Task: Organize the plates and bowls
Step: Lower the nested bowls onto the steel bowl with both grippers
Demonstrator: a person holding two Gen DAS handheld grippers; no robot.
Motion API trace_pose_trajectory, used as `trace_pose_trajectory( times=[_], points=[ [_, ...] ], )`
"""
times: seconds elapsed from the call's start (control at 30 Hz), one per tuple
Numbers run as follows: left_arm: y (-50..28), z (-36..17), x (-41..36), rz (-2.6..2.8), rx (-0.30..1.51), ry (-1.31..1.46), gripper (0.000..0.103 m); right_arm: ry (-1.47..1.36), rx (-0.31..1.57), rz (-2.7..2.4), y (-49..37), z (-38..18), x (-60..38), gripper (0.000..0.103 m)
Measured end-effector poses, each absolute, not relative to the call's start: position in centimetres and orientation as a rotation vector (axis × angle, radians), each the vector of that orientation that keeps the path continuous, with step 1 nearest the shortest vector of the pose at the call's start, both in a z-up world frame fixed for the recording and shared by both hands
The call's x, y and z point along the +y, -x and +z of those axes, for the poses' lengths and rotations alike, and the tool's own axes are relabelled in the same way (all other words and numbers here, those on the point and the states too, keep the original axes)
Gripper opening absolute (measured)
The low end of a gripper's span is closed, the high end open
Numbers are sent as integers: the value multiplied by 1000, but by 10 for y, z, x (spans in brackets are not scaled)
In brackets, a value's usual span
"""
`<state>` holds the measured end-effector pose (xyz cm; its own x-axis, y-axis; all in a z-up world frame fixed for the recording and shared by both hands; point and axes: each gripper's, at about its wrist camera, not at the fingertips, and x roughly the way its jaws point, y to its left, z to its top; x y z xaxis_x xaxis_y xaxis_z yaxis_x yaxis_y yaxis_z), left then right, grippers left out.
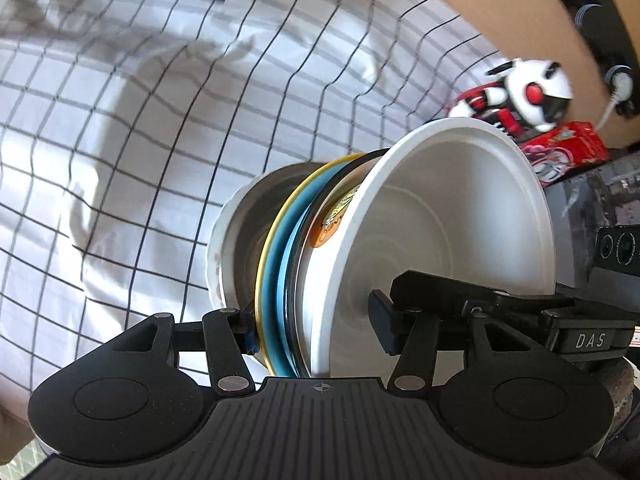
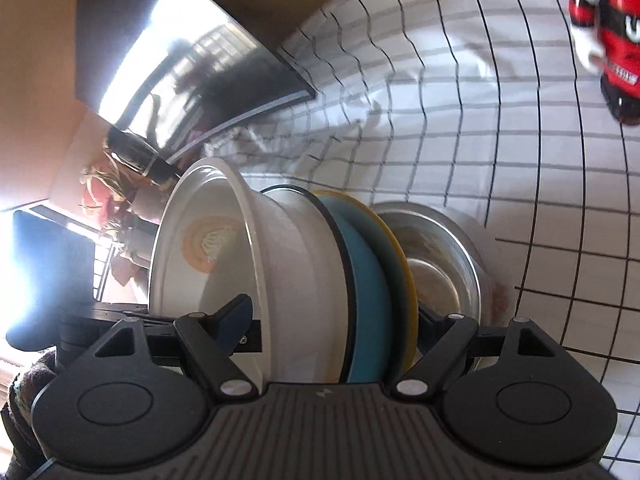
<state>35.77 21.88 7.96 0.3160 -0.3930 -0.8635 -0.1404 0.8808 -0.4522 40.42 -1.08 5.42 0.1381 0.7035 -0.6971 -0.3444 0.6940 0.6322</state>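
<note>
A stack of dishes fills both views, seen side on: a white bowl (image 1: 448, 216) on top, a black-rimmed plate (image 1: 298, 248), a blue plate with a yellow rim (image 1: 276, 260), then a metal bowl (image 1: 240, 240). My left gripper (image 1: 316, 320) is shut on the stack, one finger inside the white bowl, the other under the yellow rim. My right gripper (image 2: 340, 328) grips the same stack from the opposite side: white bowl (image 2: 296, 264), blue plate (image 2: 368, 272), metal bowl (image 2: 440, 264). Whether the metal bowl is gripped or sits beneath is unclear.
A white cloth with a black grid (image 1: 140, 140) covers the table. A red, white and black toy robot (image 1: 524, 92) stands by a red box (image 1: 568, 152); the toy also shows in the right wrist view (image 2: 608, 40). A dark shiny screen (image 2: 180, 60) stands behind.
</note>
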Motion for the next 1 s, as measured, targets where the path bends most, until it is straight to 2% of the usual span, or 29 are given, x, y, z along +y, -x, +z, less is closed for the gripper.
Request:
trace_pose_trajectory(
  times=[0.27,0.4,0.63,0.7,1.0],
  points=[
    [-373,44,222,-188,1330,533,56,-418,1307,737,-419,8,-14,82],
    [-380,42,224,-189,1344,527,55,-411,1309,729,-424,6,-11,80],
    [-381,41,236,-193,1356,561,42,-404,1348,696,-428,6,-12,74],
    [-381,42,237,-194,1352,559,41,-394,1357,680,-431,5,-9,70],
    [-377,51,237,-205,1343,536,42,-449,1358,711,-438,0,-18,69]
  ],
)
